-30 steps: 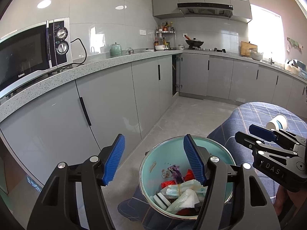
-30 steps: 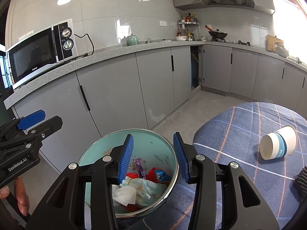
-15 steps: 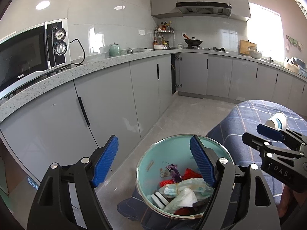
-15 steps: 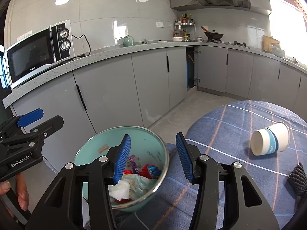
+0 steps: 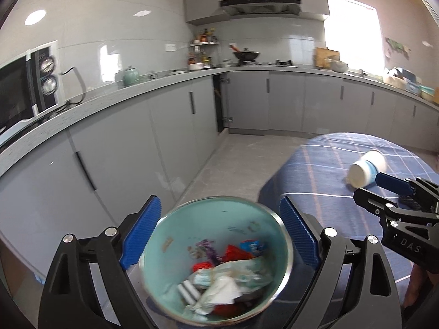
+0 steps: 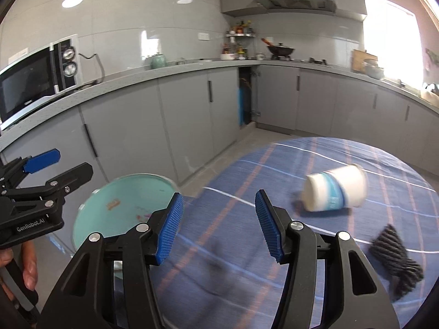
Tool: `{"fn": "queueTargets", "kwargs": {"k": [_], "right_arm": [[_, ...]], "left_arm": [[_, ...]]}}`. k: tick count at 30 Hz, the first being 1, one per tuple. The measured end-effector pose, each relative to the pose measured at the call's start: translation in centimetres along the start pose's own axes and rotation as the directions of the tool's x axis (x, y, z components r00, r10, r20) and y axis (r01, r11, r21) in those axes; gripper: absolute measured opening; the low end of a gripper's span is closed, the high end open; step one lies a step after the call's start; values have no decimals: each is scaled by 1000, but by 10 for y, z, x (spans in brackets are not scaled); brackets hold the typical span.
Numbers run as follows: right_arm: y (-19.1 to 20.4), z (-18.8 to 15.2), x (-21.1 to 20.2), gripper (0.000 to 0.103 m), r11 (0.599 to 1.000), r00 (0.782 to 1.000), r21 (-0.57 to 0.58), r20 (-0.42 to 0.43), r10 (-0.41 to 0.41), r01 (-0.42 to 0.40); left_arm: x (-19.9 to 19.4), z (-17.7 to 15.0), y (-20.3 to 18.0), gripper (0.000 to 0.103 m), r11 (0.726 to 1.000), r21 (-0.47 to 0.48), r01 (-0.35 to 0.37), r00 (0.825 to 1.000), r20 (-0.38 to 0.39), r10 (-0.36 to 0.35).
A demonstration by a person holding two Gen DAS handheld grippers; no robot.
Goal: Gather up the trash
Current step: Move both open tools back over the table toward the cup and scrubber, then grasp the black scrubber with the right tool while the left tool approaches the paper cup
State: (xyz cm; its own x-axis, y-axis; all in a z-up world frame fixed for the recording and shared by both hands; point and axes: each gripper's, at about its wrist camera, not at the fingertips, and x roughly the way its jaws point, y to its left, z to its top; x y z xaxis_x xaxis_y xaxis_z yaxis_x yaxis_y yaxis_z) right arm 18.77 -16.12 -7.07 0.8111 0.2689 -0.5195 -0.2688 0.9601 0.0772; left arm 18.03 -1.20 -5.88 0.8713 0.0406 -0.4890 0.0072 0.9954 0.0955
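Right-wrist view: right gripper jaws, just opening and empty, have swung off the trash bin toward the tipped paper cup mid-table, likely next; left gripper gapes wide, empty, over the bin.

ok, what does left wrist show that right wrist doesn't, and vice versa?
Left wrist only: the wrappers and tissue lying inside the teal steel-rimmed bin.
Right wrist only: a dark ribbed cloth on the blue plaid tablecloth.
Both: the bin, the tipped white paper cup with a blue band, the tablecloth, the microwave and both grippers, left and right, jaws apart, just opening.
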Motion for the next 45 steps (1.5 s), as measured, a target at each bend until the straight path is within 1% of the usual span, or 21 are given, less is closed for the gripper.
{"fn": "queueTargets", "kwargs": {"k": [4,8,12,16,19,22,27,29,30,31,32,33,34,36,37,39,41,42,45], "right_arm": [[-37,-7,-13,57,997,997,17,-11,-79,79],[-77,-16,-24,58,985,986,43,-41,-164,166],[-116,-27,-37,61,966,966,65,-79,-247,252],[-148,-39,-45,61,947,944,67,-128,-305,315],[-169,-45,-46,61,937,931,75,-166,-325,341],[-179,-54,-41,61,936,922,73,-210,-324,345],[-186,-59,-31,61,948,927,98,-262,-269,303],[-185,-59,-28,57,953,924,84,-282,-259,293],[-184,-60,-25,42,957,922,76,-299,-246,280],[-183,-61,-21,29,964,919,67,-324,-224,258],[-180,-62,-20,29,965,919,60,-325,-223,256],[-178,-61,-23,24,965,921,56,-316,-227,257],[-178,-61,-25,22,965,926,65,-306,-223,254],[-181,-59,-33,21,959,933,100,-276,-231,267],[-184,-57,-38,21,951,933,119,-259,-249,287],[-190,-55,-42,21,930,922,135,-238,-305,343],[-203,-53,-44,21,903,905,160,-228,-358,398],[-210,-53,-44,20,894,902,181,-227,-368,410],[-223,-52,-47,20,873,898,235,-221,-380,427]], "left_arm": [[6,4,-35,90,997,50,55,998,3,-55],[12,8,-67,90,989,102,106,994,2,-107],[18,12,-97,90,976,147,160,987,0,-162],[27,16,-119,91,964,189,185,982,1,-189],[37,20,-133,92,958,201,203,978,-7,-206],[48,22,-146,92,952,208,223,975,-26,-223],[66,23,-164,93,942,211,260,966,-65,-252],[71,24,-170,93,937,219,271,962,-77,-260],[74,26,-174,92,933,224,280,960,-81,-269],[76,27,-177,92,931,231,284,959,-82,-272],[78,29,-178,92,928,237,287,958,-82,-275],[80,31,-180,93,925,243,291,957,-82,-280],[82,33,-183,93,921,250,299,954,-85,-287],[87,36,-187,93,915,259,310,951,-90,-297],[92,38,-190,93,911,265,315,949,-91,-301],[98,42,-195,93,904,279,324,946,-93,-311],[107,44,-204,93,890,298,345,938,-104,-329],[111,44,-206,93,884,303,356,934,-111,-338],[126,45,-216,93,859,310,408,913,-155,-377]]}}
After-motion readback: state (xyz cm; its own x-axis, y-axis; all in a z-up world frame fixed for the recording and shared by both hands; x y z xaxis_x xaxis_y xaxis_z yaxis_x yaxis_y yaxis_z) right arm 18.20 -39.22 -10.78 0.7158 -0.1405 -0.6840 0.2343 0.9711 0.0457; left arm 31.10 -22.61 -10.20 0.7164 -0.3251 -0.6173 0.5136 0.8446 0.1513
